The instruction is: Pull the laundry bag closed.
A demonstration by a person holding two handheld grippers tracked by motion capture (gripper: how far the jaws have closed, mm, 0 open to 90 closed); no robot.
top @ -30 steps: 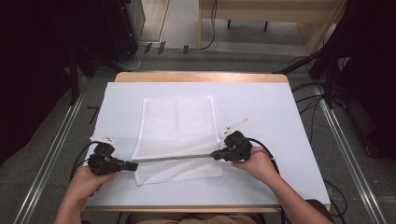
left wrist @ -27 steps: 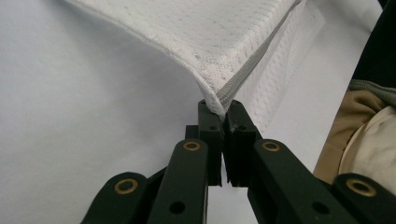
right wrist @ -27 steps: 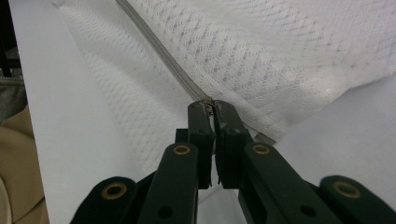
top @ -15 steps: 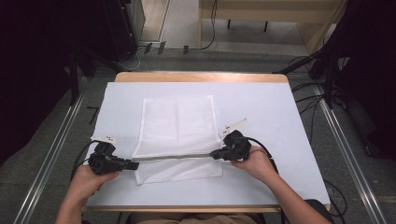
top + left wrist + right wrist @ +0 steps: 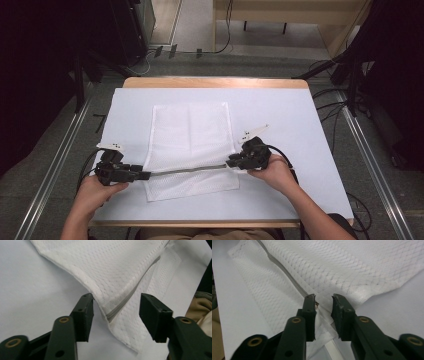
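Release is the step I judge in hand: my left gripper [image 5: 115,315] and right gripper [image 5: 323,312] have just been opening off the mesh bag [image 5: 191,142] folded flat mid-table, zipper [image 5: 187,170] ends between loose jaws, so next I back both away.

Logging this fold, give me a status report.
Left gripper and right gripper: jaws just opening, pads off. White mesh bag flat on table, zipper edge between jaws. Nothing obstructing.
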